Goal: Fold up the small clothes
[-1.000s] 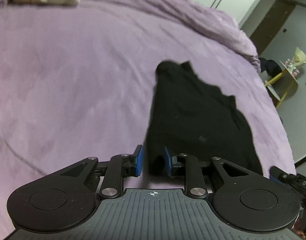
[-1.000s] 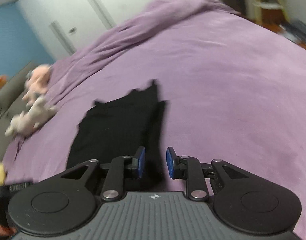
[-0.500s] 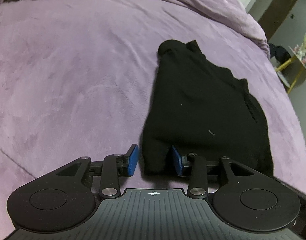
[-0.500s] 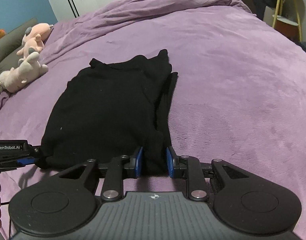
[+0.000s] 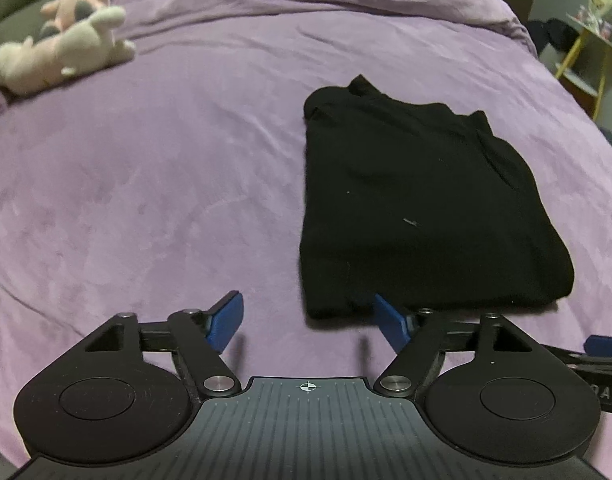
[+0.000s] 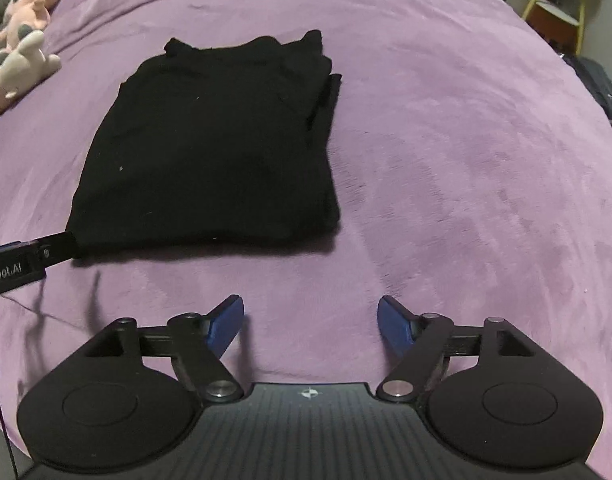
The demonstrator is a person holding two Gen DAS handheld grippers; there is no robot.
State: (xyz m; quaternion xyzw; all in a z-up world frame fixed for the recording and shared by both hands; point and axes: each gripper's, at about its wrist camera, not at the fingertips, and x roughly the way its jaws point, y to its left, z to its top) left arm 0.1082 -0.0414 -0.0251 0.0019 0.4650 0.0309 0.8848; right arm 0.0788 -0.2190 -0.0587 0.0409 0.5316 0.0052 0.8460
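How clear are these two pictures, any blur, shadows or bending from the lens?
Left wrist view: fisheye bends the purple bedspread into a dome; the plush toys look soft, the black garment shows almost no detail. Right wrist view: same curving, dim light, finger shadows fall on the bedspread beneath the right gripper.

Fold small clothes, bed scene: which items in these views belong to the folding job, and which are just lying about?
Part of the job:
- black garment, lying folded on the purple bedspread
- left gripper and right gripper, both opening, nothing between the pads

Just lying about:
- plush toys
- yellow side table
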